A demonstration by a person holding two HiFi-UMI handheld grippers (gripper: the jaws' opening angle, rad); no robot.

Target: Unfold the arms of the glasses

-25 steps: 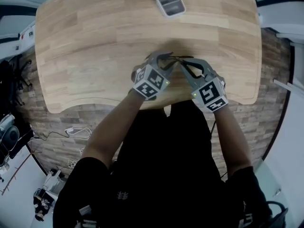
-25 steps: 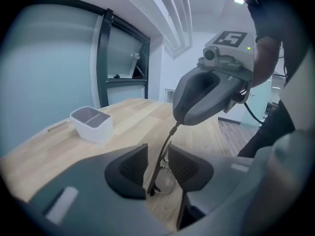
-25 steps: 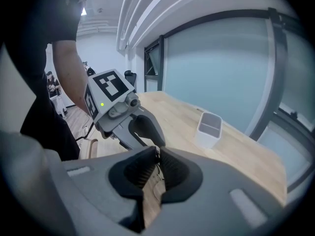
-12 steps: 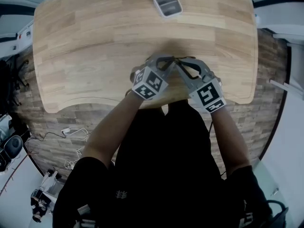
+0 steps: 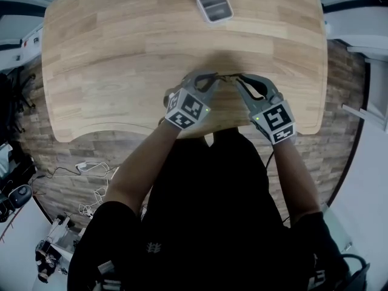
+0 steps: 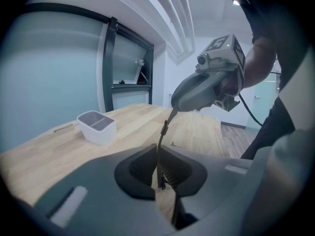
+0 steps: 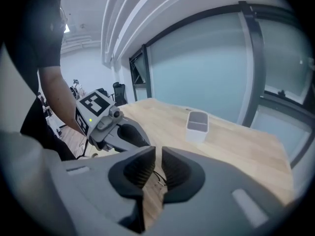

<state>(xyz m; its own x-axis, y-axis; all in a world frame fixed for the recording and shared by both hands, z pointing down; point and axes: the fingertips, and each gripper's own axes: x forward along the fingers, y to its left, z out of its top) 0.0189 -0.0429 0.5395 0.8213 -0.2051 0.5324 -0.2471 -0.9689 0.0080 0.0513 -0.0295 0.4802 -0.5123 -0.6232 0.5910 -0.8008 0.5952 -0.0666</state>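
Left gripper (image 6: pixel 158 156) has just closed onto the glasses' (image 6: pixel 165 127) arm; right gripper (image 5: pixel 241 79) pinches the other end.

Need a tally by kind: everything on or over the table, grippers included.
Glasses: 1
White two-compartment tray: 1
Grippers: 2 (left gripper, jaws just closed further, onto the glasses; right gripper grips them too)
Table: 1
Total: 5

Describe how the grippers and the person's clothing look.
Grey shells and dark ribbed jaws on the left gripper and right gripper; each carries a cube with black-and-white markers and a green light. A black cable trails from the right one. The person's shirt is black, short-sleeved.
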